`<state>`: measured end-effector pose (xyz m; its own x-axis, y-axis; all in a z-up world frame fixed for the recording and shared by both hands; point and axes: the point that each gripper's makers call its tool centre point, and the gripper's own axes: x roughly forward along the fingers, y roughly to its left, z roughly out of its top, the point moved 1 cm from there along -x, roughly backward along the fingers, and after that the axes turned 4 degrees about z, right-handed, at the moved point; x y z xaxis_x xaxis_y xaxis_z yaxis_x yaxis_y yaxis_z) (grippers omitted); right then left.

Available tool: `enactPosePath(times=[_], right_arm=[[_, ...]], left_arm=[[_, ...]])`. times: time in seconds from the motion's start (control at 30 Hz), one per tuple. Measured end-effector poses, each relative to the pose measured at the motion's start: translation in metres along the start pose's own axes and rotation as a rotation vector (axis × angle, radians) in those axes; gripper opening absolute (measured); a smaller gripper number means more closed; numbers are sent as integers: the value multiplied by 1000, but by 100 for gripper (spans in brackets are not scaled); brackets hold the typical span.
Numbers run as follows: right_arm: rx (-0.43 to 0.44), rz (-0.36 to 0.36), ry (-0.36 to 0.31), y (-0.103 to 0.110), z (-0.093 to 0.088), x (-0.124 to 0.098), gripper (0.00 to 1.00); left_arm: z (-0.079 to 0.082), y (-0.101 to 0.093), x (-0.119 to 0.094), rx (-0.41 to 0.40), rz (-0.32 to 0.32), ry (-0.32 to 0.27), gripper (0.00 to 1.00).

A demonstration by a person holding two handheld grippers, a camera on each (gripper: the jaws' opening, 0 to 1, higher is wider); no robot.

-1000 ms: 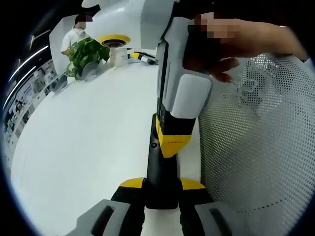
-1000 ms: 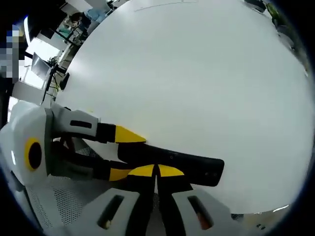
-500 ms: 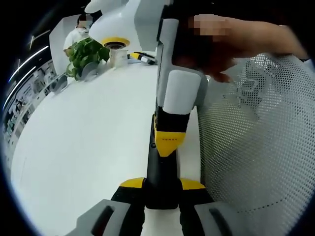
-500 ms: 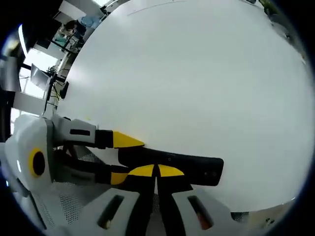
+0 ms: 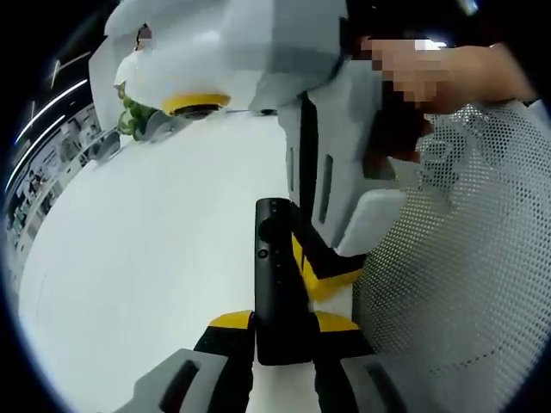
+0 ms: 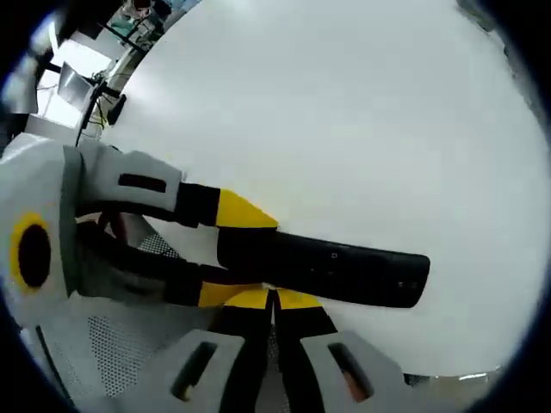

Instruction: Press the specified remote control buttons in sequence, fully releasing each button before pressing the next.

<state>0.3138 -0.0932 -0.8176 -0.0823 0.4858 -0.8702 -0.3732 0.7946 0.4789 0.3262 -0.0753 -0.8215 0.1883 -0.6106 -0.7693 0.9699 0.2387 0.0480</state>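
A long black remote control (image 5: 274, 274) is held above the white table (image 5: 146, 258), and my left gripper (image 5: 282, 322) is shut on its near end. Small buttons (image 5: 263, 252) show on its upper face. My right gripper (image 5: 325, 274) comes in from the upper right with its yellow tips together, resting against the remote's right side just above the left jaws. In the right gripper view the remote (image 6: 331, 268) runs off to the right. My right gripper (image 6: 274, 298) is shut with its tips at the remote's lower edge. The left gripper (image 6: 234, 254) clamps the remote from the left.
A white mesh surface (image 5: 452, 284) fills the right side, seen also as mesh (image 6: 112, 344) at the lower left. A hand (image 5: 430, 77) holds the right gripper's body. A green plant (image 5: 129, 116) stands at the table's far end. Desks and screens (image 6: 82, 73) lie beyond the table edge.
The right gripper has tilted and come closer. Its yellow tips slid from the remote's top face down to its right side near the left jaws. The left gripper keeps its hold.
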Motion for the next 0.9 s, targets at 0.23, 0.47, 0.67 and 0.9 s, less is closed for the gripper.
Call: enactPosePath(times=[0.23, 0.47, 0.67, 0.9], right_arm=[[91, -7, -89, -13, 11, -14, 0], [123, -41, -112, -23, 14, -15, 0], [142, -24, -137, -21, 18, -16, 0], [159, -12, -131, -21, 18, -14, 0]], left_arm=[[0, 0, 0, 4, -3, 1, 25], [0, 0, 0, 4, -1, 3, 25], [0, 0, 0, 6, -3, 3, 25], [0, 0, -1, 7, -3, 5, 25]])
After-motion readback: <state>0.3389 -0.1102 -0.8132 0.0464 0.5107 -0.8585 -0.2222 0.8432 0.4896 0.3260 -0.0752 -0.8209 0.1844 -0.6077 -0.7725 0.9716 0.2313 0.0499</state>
